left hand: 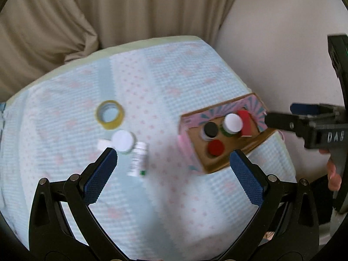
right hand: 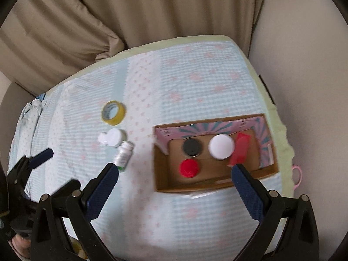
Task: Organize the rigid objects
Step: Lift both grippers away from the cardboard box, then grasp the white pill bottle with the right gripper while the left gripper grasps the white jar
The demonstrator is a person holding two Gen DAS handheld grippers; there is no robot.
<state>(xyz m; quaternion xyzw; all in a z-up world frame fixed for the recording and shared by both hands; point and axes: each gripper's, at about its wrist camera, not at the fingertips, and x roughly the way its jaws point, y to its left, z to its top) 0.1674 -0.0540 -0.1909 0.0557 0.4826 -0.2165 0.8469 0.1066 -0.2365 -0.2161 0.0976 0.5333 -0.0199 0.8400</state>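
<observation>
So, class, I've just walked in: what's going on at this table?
A person holds a hand-held gripper in each hand above a cloth-covered table. Both the left hand-held gripper and the right hand-held gripper are open and empty. The cardboard box already holds black-, white- and red-capped containers and a red block. A yellow tape roll, a white jar and a lying white bottle remain outside on the cloth.

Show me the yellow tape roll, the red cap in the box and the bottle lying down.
yellow tape roll (right hand: 113, 114), right wrist view, outer rim
red cap (right hand: 189, 168), right wrist view, top
lying bottle (left hand: 138, 160), left wrist view, label
</observation>
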